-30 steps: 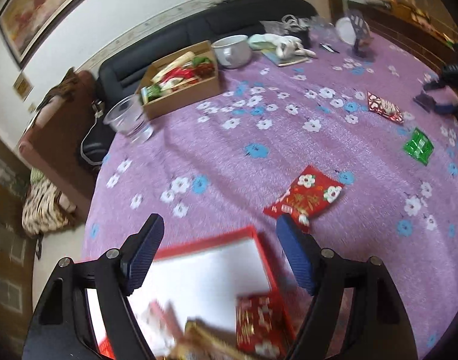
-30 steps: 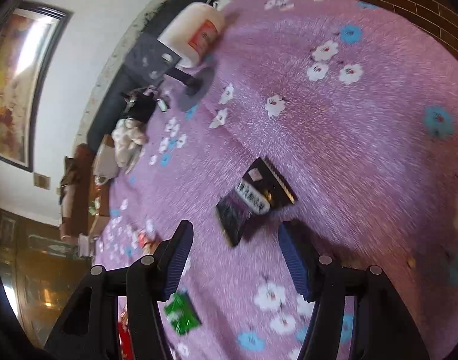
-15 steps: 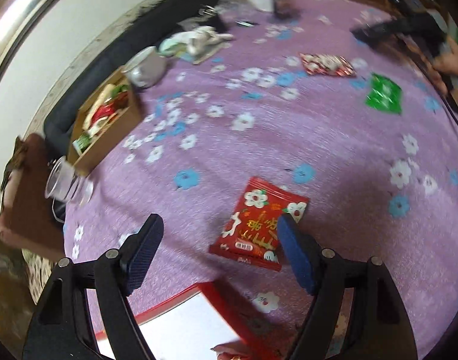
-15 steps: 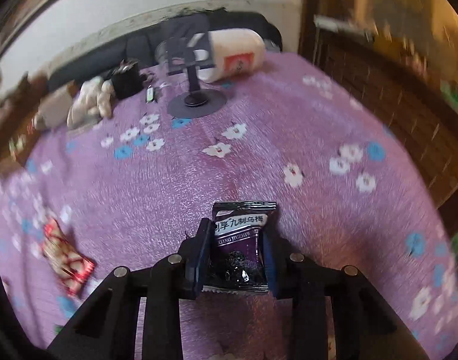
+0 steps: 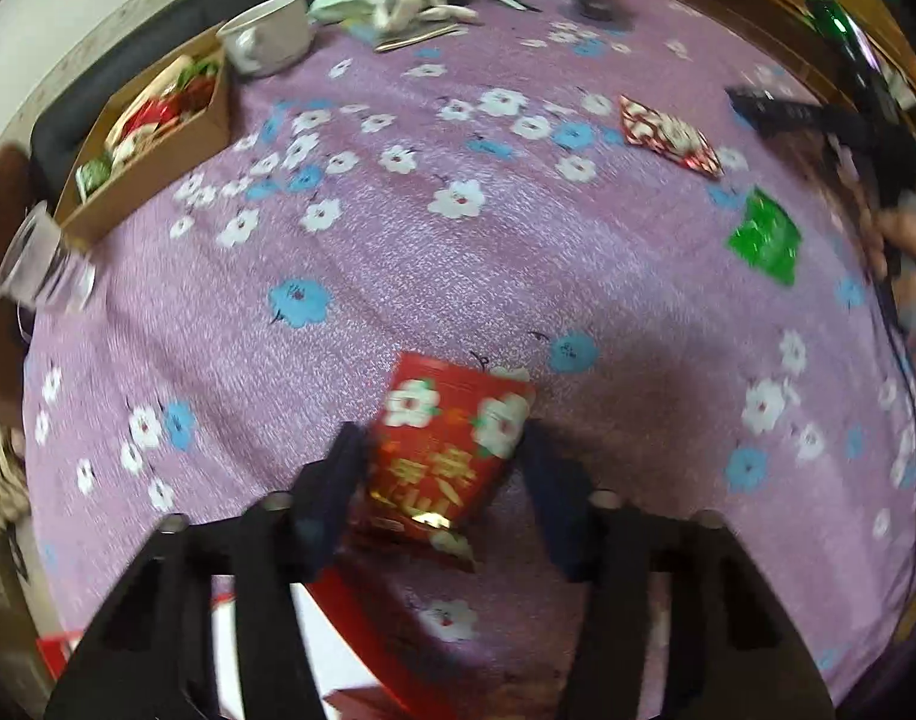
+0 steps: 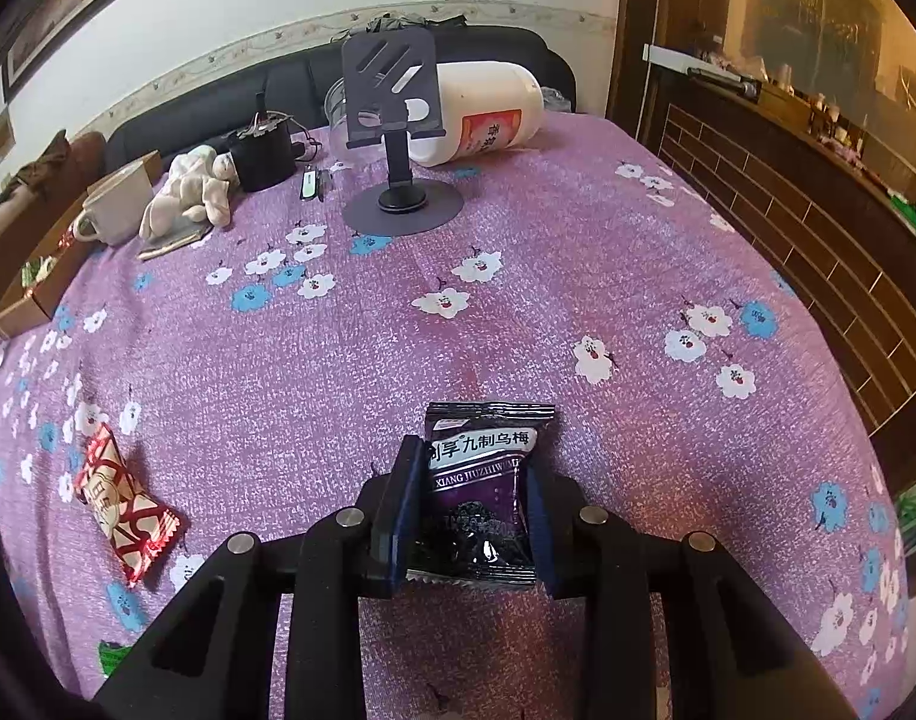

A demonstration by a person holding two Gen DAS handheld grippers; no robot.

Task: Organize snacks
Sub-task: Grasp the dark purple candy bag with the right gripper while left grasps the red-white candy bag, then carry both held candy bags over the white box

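My left gripper (image 5: 440,468) has its jaws closed in on a red snack packet (image 5: 446,450) with white flowers on the purple flowered tablecloth (image 5: 398,276); both pads touch its sides. A red-rimmed box (image 5: 362,618) with a white inside lies just below it. My right gripper (image 6: 473,516) is shut on a dark purple plum packet (image 6: 482,492), which sits on the cloth. Another red packet (image 5: 668,138) and a green packet (image 5: 764,234) lie at the right; the red one also shows in the right wrist view (image 6: 122,504).
A cardboard box of snacks (image 5: 152,138), a white mug (image 5: 269,33) and a clear cup (image 5: 38,264) stand at the far left. A phone stand (image 6: 398,150), a white jar on its side (image 6: 482,111), a plush toy (image 6: 188,192) and a black pouch (image 6: 263,153) stand at the back. The right gripper and hand (image 5: 866,138) show at right.
My left gripper moved forward off the red box and closed in around the red flowered packet. My right gripper closed on the purple packet and holds still.
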